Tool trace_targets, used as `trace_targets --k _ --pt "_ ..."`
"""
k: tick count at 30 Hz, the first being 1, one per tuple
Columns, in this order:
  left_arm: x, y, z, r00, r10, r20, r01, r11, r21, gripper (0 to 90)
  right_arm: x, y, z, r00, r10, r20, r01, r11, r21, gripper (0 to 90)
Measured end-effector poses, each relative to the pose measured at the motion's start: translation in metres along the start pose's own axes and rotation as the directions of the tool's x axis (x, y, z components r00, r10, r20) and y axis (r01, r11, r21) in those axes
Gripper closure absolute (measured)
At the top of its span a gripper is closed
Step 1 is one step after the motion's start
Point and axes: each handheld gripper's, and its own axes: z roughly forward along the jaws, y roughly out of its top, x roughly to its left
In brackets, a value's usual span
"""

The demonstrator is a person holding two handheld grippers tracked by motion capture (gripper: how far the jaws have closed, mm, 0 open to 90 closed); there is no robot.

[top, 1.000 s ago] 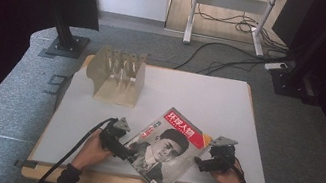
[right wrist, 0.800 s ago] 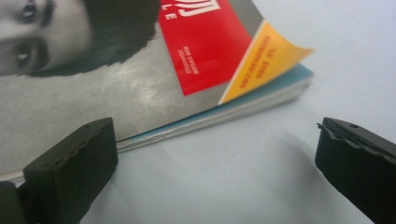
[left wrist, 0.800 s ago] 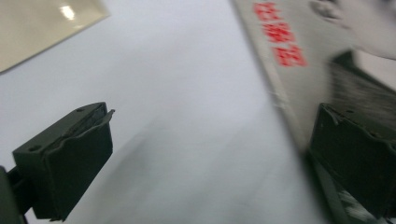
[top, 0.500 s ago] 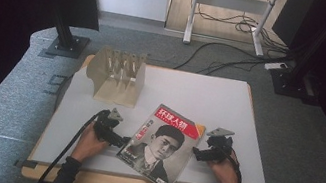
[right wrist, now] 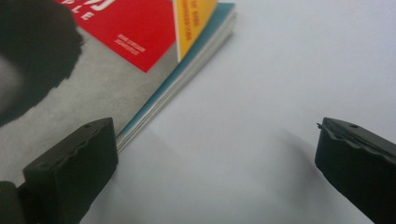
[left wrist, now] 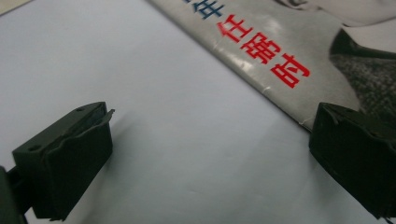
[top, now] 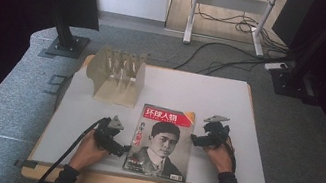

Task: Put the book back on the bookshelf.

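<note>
Here, a magazine (top: 161, 142) is laid flat on the bench (top: 230, 103), near its front edge. The left tongs (top: 126, 150) are held wide apart at its left edge, and the right tongs (top: 193, 139) are held wide apart at its right edge. Nothing is gripped. A wooden rack (top: 117, 76) is seen farther back.

We cannot read the small print on the magazine (top: 162, 142) cover from the high view. In the left gripper view, its cover is cut off by the frame edge; the right gripper view blurs the portrait's dark hair.
</note>
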Motion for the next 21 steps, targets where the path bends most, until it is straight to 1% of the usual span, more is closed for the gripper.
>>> trace_targets --k 2,5,6,7,9,10,11,12,13,14,15,16,17,18,19,20,21 --pt "-0.009 -0.001 0.000 0.9999 0.010 0.009 -0.010 0.9999 -0.007 0.0 -0.001 0.007 0.005 1.0000 -0.003 0.009 0.003 1.000 0.005 0.0" --pt "-0.015 -0.002 0.000 0.9997 0.019 0.017 -0.019 0.9997 -0.013 0.0 -0.002 0.010 0.008 0.9999 0.002 0.014 -0.002 1.000 0.004 0.0" --pt "-0.021 -0.002 0.001 0.9993 0.028 0.025 -0.028 0.9994 -0.021 0.0 -0.003 0.014 0.013 0.9997 0.016 0.020 -0.016 1.000 0.002 0.0" --pt "-0.024 -0.002 0.001 0.9987 0.038 0.034 -0.037 0.9990 -0.024 0.0 -0.004 0.015 0.013 0.9996 0.021 0.020 -0.021 1.000 0.004 0.0" --pt "-0.024 -0.002 0.001 0.9983 0.042 0.041 -0.041 0.9988 -0.026 0.0 -0.004 0.017 0.016 0.9994 0.029 0.018 -0.029 1.000 0.005 0.0" --pt "-0.023 -0.002 0.001 0.9980 0.037 0.051 -0.035 0.9989 -0.030 0.0 -0.004 0.019 0.017 0.9991 0.037 0.018 -0.037 0.999 0.006 0.0" --pt "-0.016 -0.001 0.001 0.9975 0.005 0.070 -0.002 0.9990 -0.044 0.0 -0.004 0.022 0.020 0.9991 0.035 0.022 -0.036 0.999 0.007 0.0" --pt "-0.011 -0.001 0.000 0.9982 -0.013 0.058 0.016 0.9987 -0.048 0.0 -0.003 0.023 0.020 0.9992 0.033 0.023 -0.033 0.999 0.008 0.0" --pt "-0.011 -0.001 0.000 0.9982 -0.013 0.058 0.016 0.9987 -0.048 0.0 -0.003 0.024 0.021 0.9992 0.031 0.026 -0.031 0.999 0.007 0.0" --pt "0.000 0.001 0.001 0.9979 -0.058 0.028 0.060 0.9967 -0.055 0.0 -0.003 0.025 0.022 0.9992 0.031 0.025 -0.031 0.999 0.009 0.0" --pt "0.006 0.001 0.002 0.9963 -0.086 0.011 0.086 0.9945 -0.059 0.0 -0.003 0.025 0.022 0.9992 0.030 0.026 -0.030 1.000 0.007 0.0" --pt "0.012 0.001 0.003 0.9944 -0.105 0.009 0.106 0.9927 -0.058 0.0 -0.003 0.026 0.023 0.9993 0.029 0.024 -0.029 1.000 0.007 0.0" --pt "0.015 0.003 0.004 0.9926 -0.121 0.012 0.121 0.9902 -0.069 0.0 -0.003 0.026 0.024 0.9992 0.034 0.021 -0.034 0.999 0.007 0.0" --pt "0.015 0.003 0.004 0.9926 -0.121 0.012 0.121 0.9902 -0.069 0.0 -0.003 0.026 0.024 0.9992 0.034 0.021 -0.034 0.999 0.007 0.0" --pt "0.016 0.004 0.005 0.9924 -0.123 -0.004 0.123 0.9905 -0.063 0.0 -0.004 0.028 0.025 0.9990 0.041 0.014 -0.042 0.999 0.008 0.0" --pt "0.012 0.007 0.009 0.9957 -0.083 -0.042 0.082 0.9959 -0.038 0.0 -0.004 0.028 0.026 0.9992 0.039 0.013 -0.039 0.999 0.008 0.0" --pt "0.009 0.008 0.010 0.9966 -0.062 -0.054 0.060 0.9977 -0.032 0.0 -0.004 0.029 0.027 0.9992 0.039 0.013 -0.039 0.999 0.006 0.0"
